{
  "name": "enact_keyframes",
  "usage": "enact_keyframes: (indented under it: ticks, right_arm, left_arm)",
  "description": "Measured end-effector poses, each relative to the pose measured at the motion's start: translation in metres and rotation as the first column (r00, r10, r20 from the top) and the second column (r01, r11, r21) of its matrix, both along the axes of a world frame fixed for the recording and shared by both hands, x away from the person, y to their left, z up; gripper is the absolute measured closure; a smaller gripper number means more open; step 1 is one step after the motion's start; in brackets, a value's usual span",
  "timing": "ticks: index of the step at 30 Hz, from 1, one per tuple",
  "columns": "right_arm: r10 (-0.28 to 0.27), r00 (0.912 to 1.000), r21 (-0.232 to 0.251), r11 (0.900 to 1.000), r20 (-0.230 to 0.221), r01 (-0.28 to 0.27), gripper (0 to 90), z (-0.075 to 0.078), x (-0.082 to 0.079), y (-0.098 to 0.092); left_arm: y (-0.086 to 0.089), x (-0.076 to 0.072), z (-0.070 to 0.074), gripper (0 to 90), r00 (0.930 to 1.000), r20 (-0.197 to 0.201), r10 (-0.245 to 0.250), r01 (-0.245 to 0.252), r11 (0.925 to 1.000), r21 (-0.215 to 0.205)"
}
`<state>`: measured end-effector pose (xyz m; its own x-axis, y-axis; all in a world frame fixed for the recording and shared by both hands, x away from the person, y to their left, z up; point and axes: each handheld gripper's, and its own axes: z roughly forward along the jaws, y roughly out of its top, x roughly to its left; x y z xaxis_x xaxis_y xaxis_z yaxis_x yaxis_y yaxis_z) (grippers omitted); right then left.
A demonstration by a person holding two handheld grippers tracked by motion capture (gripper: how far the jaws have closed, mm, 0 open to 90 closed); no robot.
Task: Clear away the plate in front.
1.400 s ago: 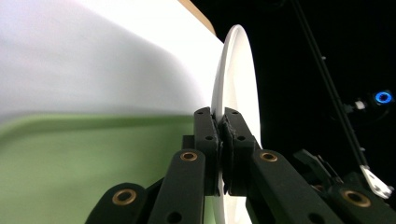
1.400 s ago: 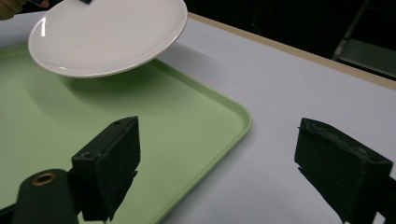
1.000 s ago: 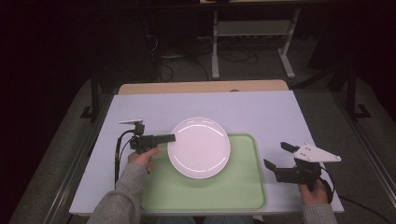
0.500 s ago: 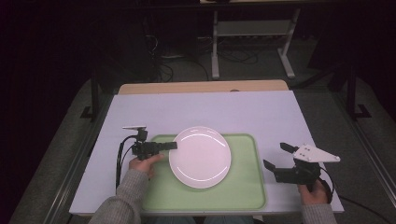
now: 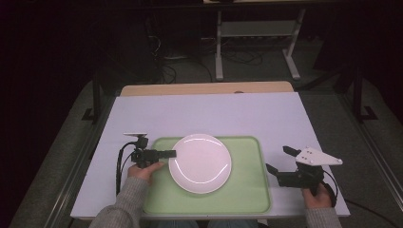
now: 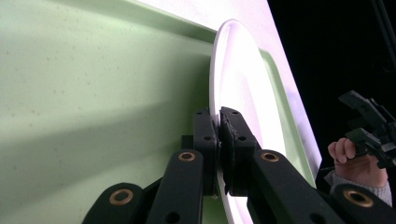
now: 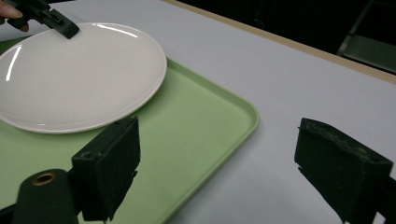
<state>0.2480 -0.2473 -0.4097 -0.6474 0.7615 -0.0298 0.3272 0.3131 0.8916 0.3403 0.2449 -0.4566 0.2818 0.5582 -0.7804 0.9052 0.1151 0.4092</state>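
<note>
Over green tray (image 5: 247, 190): left gripper (image 6: 218, 122) clamps white plate (image 5: 200, 162) rim, seen close up; right gripper (image 5: 278, 165) jaws apart, beside tray.

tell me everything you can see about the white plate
The plate is round, plain white and glossy, probably ceramic or melamine, with a shallow raised rim and nothing on it. It sits over the middle of the green tray, roughly level. The left tool is shut on its left rim, one pad above and one below the edge, as the left gripper view shows. The right tool is open and apart from it, off the tray's right edge. Whether the plate's base touches the tray cannot be told.
</note>
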Motion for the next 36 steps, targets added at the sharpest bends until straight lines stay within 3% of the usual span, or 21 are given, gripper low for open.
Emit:
enact_keyframes:
  ticks: [11,18,21,26,27,36]
  right_arm:
    - [-0.003,1.0,-0.007,1.0,0.002,0.003,13.4,0.0,-0.001,0.002]
    - [-0.007,1.0,-0.009,1.0,-0.004,0.007,13.4,0.0,0.0,0.001]
    - [-0.005,1.0,-0.013,1.0,-0.006,0.005,13.5,-0.001,0.0,0.002]
    - [-0.005,1.0,-0.013,1.0,-0.006,0.004,13.4,-0.001,0.0,0.002]
    - [-0.005,1.0,-0.012,1.0,-0.005,0.005,13.5,-0.001,0.0,0.002]
    - [-0.002,1.0,-0.014,1.0,-0.004,0.002,13.5,-0.001,0.0,0.003]
  left_arm:
    - [-0.003,-0.007,0.007,84.0,0.9989,0.031,-0.035,0.033,0.9974,0.064]
    - [-0.002,-0.01,0.005,82.4,0.9986,0.023,-0.048,0.046,0.9953,0.085]
    - [-0.002,-0.012,0.003,80.7,0.9983,0.019,-0.056,0.053,0.9909,0.124]
    - [-0.003,-0.013,0.004,79.6,0.9978,0.022,-0.063,0.059,0.9878,0.144]
    - [-0.004,-0.014,0.005,79.0,0.9973,0.026,-0.068,0.063,0.9834,0.17]
    - [-0.007,-0.018,0.006,77.6,0.9959,0.036,-0.082,0.073,0.9758,0.206]
